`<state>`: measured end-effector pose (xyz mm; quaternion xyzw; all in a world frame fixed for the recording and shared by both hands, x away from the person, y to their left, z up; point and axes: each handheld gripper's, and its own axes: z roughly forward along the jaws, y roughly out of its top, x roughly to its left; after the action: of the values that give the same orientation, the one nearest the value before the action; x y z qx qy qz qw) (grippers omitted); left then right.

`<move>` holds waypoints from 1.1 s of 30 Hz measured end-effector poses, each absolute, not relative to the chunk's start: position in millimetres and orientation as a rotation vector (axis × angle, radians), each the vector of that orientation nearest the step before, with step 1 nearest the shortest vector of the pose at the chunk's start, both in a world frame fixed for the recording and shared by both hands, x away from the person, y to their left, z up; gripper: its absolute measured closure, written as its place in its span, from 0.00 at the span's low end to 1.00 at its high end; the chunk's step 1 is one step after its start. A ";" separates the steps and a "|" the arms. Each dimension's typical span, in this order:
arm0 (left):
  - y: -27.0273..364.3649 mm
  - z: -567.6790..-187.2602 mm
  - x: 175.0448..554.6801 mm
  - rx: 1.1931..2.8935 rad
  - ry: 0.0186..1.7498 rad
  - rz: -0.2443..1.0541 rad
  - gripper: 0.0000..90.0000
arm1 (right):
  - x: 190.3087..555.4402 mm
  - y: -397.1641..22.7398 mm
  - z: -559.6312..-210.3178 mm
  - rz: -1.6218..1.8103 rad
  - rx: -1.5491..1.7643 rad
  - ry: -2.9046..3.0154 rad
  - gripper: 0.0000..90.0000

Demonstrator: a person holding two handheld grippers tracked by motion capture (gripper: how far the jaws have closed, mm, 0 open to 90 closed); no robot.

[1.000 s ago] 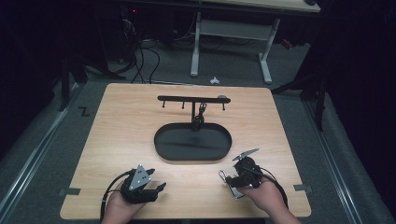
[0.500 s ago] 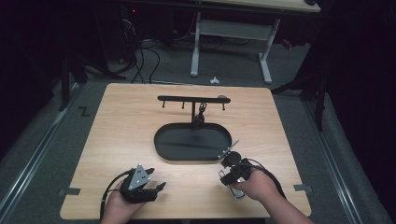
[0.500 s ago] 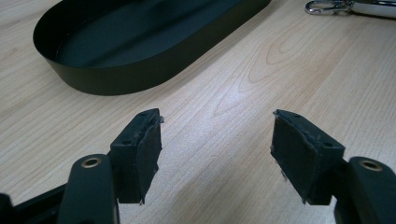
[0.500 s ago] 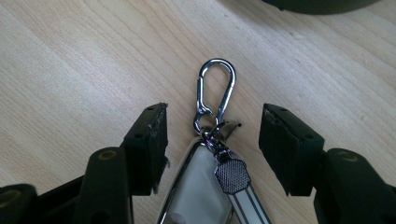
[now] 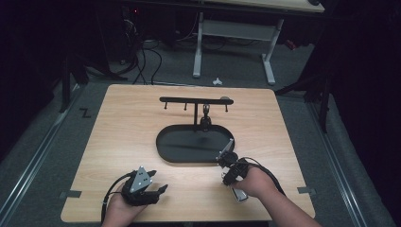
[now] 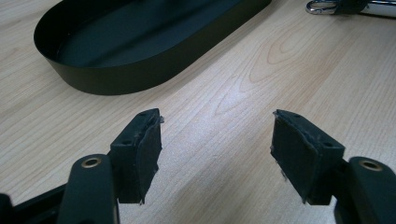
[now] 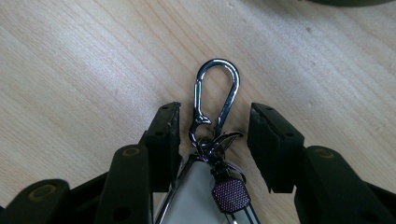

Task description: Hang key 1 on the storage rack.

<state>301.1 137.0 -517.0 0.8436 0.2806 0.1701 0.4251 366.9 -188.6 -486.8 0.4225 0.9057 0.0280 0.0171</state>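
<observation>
Right gripper (image 7: 212, 128) half-closed, closing around keychain carabiner (image 7: 217, 95), pads not touching

We see a lab or workshop: wooden table (image 5: 142, 118) on grey carpet, cables (image 5: 146, 56), desk frame (image 5: 234, 35) behind.

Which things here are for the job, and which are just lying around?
For the job: keychain clip between the right gripper jaws, which have just been closing; hook rack; black tray.
Lying about: left gripper, open and idle; table.
</observation>
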 end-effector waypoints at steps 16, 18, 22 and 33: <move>136.5 -517.2 301.2 2.110 0.703 0.422 0.37 | 365.9 -185.7 -488.3 0.068 1.252 2.833 0.90; 137.0 -517.0 301.3 2.112 0.702 0.424 0.37 | 365.3 -186.1 -487.6 0.068 1.262 2.835 0.90; 137.6 -517.4 301.7 2.103 0.710 0.419 0.37 | 365.1 -189.5 -480.2 0.104 1.269 2.842 0.90; 137.5 -516.7 301.4 2.112 0.703 0.416 0.37 | 362.1 -204.8 -451.9 0.149 1.288 2.805 0.90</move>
<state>301.4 137.5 -516.7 0.8443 0.2812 0.1665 0.4247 362.1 -204.8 -451.9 0.4166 0.9075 0.0480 0.0256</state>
